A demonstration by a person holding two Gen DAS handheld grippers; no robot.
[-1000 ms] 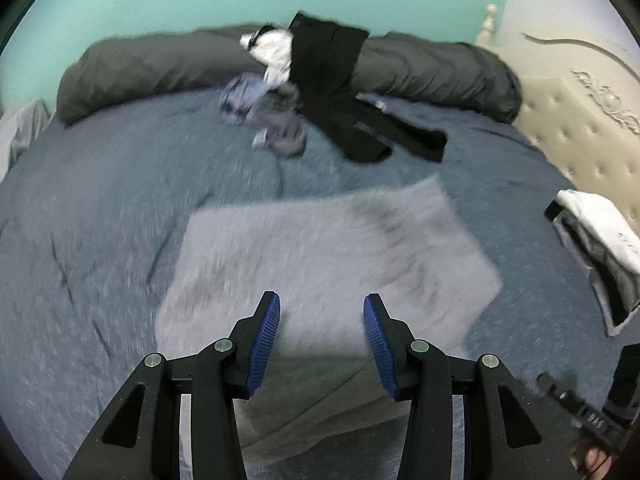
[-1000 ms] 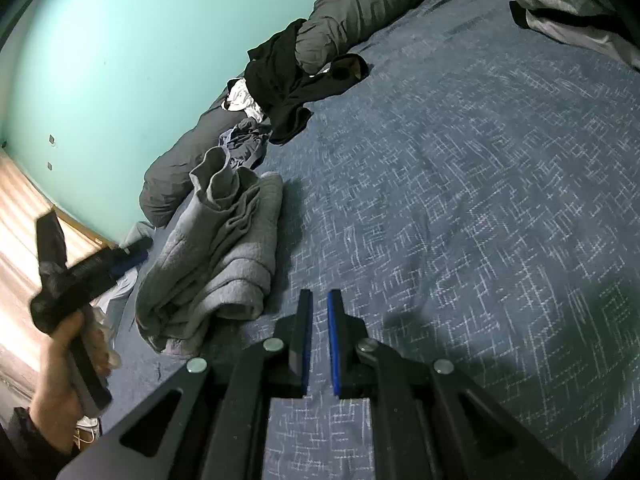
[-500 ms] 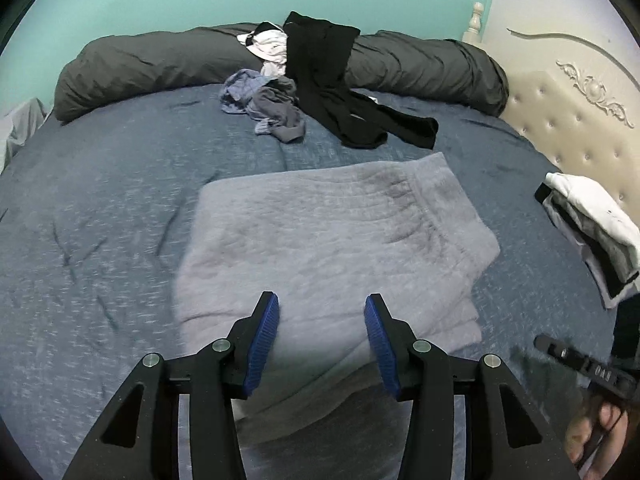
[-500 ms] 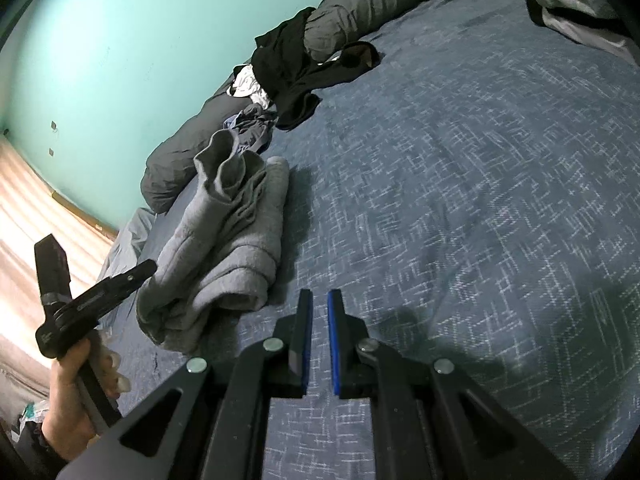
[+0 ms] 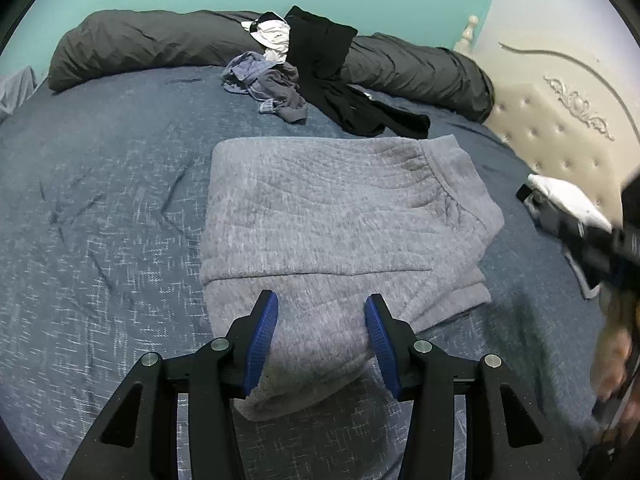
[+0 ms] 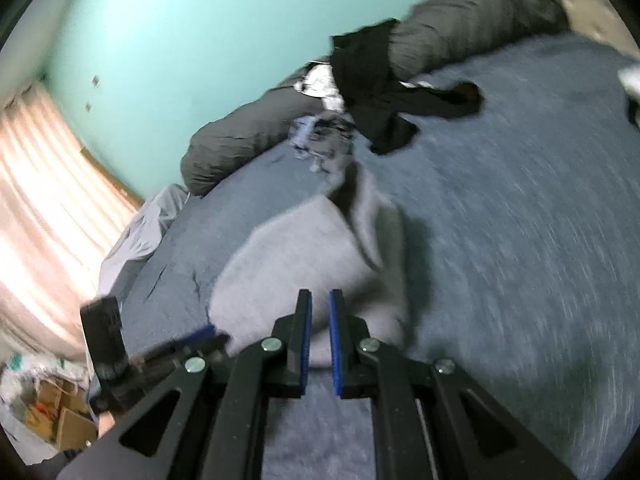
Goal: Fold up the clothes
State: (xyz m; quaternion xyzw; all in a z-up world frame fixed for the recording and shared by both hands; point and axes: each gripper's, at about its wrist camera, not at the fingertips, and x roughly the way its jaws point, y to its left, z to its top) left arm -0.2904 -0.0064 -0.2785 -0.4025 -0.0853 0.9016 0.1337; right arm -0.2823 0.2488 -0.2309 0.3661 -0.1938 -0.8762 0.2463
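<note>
Lying folded on the blue bedspread (image 5: pixel 100 208), the grey sweatpants (image 5: pixel 328 216) sit directly ahead of the left gripper (image 5: pixel 320 334), whose released jaws stand apart over the near folded edge without pressing on it. The right gripper (image 6: pixel 318 344) is clenched with nothing between its pads; the same garment lies just beyond its tips, blurred in that view. Farther ahead of the left gripper, a black garment (image 5: pixel 332 68) and a crumpled blue-grey piece (image 5: pixel 264 84) rest against the rolled dark duvet (image 5: pixel 160 48), with a small folded stack (image 5: pixel 560 204) off to the right. Judging from the loose layered edge, a shallow pinch could catch only the top layer and drag the fold open; an uneven lift by one gripper would likely skew the stack.
</note>
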